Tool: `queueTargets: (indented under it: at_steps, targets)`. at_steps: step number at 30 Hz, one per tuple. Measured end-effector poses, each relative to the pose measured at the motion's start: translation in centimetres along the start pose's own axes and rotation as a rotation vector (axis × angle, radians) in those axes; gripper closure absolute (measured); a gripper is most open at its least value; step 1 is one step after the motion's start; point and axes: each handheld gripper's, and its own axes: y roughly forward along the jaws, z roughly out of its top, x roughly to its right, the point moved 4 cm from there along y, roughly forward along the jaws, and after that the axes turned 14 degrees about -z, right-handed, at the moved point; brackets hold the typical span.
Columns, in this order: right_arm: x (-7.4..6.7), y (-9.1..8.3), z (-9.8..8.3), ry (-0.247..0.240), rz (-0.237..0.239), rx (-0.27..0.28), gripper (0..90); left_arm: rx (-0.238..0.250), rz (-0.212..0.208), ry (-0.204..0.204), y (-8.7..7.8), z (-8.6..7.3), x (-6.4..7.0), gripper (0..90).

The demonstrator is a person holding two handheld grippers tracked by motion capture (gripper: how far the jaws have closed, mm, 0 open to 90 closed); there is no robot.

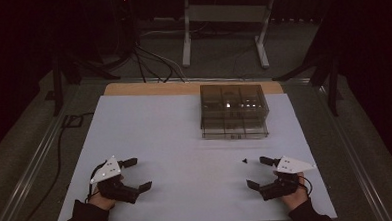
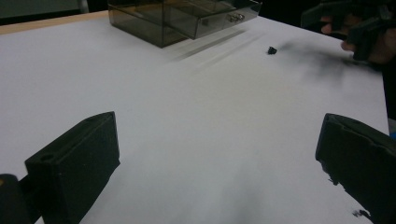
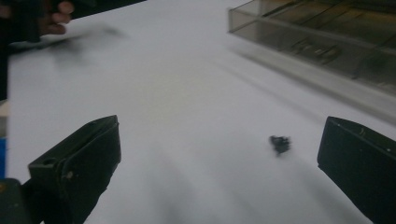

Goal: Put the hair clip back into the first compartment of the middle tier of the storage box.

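A person is sitting at a white worktop [image 1: 185, 141] and is holding a hand-held gripper in each hand.

The right hand-held gripper [image 1: 256, 172] is resting near the front edge of the worktop, on the right side. Its two black jaws are standing wide apart, and nothing is between the pads. In the right gripper view [image 3: 219, 168] the jaws are showing bare white worktop between them, with a small black piece [image 3: 279, 143] lying a little ahead, closer to one jaw than the other.

That small black piece [image 1: 245, 161] is the thing nearest to the right hand-held gripper. It is lying flat on the worktop, just beside the far jaw tip and not touching it. It is sitting in front of the clear box [image 1: 234, 111], well apart from it. It is too small to tell what it is.

The left hand-held gripper [image 1: 136, 174] is resting near the front edge on the left side, well apart from the small black piece. Its jaws are also standing wide apart, holding nothing.

The clear box is standing toward the back of the worktop. It is smoky and see-through, with small compartments inside.
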Motion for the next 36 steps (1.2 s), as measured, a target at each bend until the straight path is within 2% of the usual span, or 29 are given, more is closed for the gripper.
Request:
queueTargets:
  at_steps: [3,7,15,17,20,24,27,36]
  targets:
    - [-0.4,0.3,-0.3,-0.027,0.028,-0.028,0.0,0.007,0.012,0.006,-0.1,0.3,0.1,0.7]
    - [-0.8,0.5,-0.4,-0.025,0.084,-0.074,0.0,0.006,0.011,0.008,0.0,0.3,0.2,0.7]
    - [-1.3,0.8,-0.3,-0.043,0.101,-0.093,0.0,0.011,-0.004,0.006,-0.1,0.1,0.5,0.7]
    - [-1.9,0.8,-0.1,-0.070,0.121,-0.100,0.0,0.015,-0.006,0.008,-0.1,0.3,0.5,0.7]
    - [-2.5,0.5,0.3,-0.073,0.158,-0.106,0.0,0.013,-0.014,0.004,0.1,0.2,0.5,0.7]
    - [-3.4,-0.2,1.2,-0.098,0.168,-0.081,0.0,0.003,-0.014,0.008,0.1,0.1,0.6,0.7]
    - [-4.0,-0.5,1.9,-0.120,0.172,-0.061,0.0,0.014,-0.014,0.004,0.0,0.2,0.5,0.7]
    - [-4.7,-1.0,3.7,-0.107,0.189,-0.005,0.0,0.010,-0.013,0.004,0.1,0.1,0.4,0.7]
